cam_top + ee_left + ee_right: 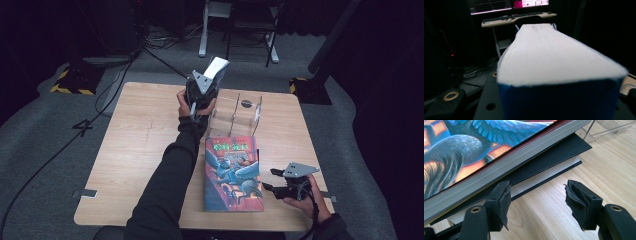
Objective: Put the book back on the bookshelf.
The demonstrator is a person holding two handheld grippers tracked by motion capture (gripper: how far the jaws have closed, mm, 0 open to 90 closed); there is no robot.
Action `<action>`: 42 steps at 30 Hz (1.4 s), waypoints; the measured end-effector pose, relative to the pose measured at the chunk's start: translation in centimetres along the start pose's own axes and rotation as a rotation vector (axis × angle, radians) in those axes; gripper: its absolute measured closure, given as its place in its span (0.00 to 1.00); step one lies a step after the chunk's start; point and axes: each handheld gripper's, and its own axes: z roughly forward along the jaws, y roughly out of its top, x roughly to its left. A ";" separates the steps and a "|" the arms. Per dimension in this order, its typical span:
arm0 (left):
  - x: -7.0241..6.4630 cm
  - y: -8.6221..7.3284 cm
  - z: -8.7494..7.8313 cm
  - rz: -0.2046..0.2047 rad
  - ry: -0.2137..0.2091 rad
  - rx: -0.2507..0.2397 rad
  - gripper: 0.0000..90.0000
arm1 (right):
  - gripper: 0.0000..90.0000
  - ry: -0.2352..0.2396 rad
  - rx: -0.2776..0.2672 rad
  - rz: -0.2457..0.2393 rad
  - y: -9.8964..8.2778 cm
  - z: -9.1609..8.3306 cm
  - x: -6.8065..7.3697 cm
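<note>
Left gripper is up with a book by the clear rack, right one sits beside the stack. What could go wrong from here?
1. The left gripper holds the blue-covered book by one end, tilted above the clear acrylic book rack; it might slip or knock the light rack's dividers.
2. The illustrated book lies skewed on the black book, so it may slide off.
3. The right gripper, jaws open, rests close to that stack and could nudge it.

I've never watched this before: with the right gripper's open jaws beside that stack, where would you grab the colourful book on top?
Probably by the colourful book's long page edge, coming in level from the right gripper's side. It overhangs the black book beneath on that side, which may leave room for one jaw under it and one on its cover.
</note>
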 end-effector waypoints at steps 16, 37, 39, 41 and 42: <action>1.6 -1.9 -1.7 -0.010 -0.038 0.006 0.63 | 0.42 0.003 0.005 -0.005 -0.1 0.0 0.1; 4.6 -4.2 -2.9 0.048 -0.108 0.051 0.44 | 0.42 0.000 0.021 -0.010 -0.3 0.1 0.0; 4.7 -4.3 -2.9 0.053 -0.109 0.061 0.44 | 0.41 0.000 0.022 -0.010 -0.3 0.1 0.0; 4.7 -4.4 -3.0 0.044 -0.100 0.066 0.42 | 0.41 -0.004 0.027 -0.013 -0.3 0.2 0.0; 4.8 -4.5 -3.1 0.037 -0.101 0.062 0.41 | 0.41 -0.005 0.027 -0.015 -0.3 0.2 0.0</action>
